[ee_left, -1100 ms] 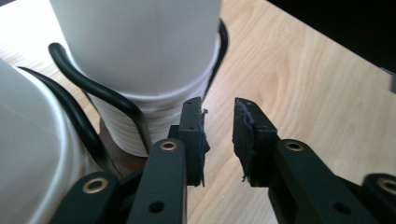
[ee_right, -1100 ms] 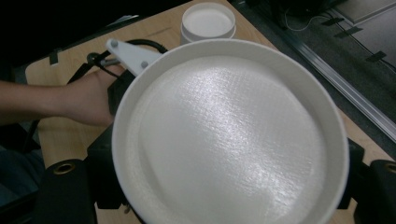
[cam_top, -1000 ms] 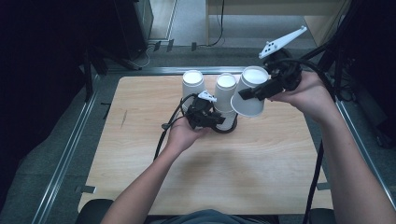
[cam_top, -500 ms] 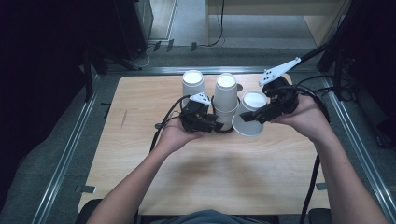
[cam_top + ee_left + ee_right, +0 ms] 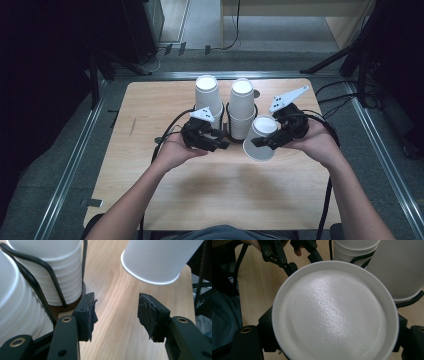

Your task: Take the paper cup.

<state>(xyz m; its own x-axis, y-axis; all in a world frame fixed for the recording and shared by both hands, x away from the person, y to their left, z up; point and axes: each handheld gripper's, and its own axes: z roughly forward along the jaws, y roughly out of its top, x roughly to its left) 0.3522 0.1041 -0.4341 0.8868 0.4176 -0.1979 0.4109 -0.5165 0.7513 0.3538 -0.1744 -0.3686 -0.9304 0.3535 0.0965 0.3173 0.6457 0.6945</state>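
Holding the paper cup (image 5: pixel 261 138) tilted in our right hand-held gripper (image 5: pixel 270 140), we'd level it before setting it on the desk (image 5: pixel 150 100), left hand-held gripper (image 5: pixel 116 312) open and empty.

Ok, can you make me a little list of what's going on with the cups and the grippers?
held cup: white paper cup, upside down and tilted, off the table
right gripper: shut on the held cup
left gripper: open, holding nothing, low over the table
cup stacks: two upside-down stacks in a black wire holder
table: light wood
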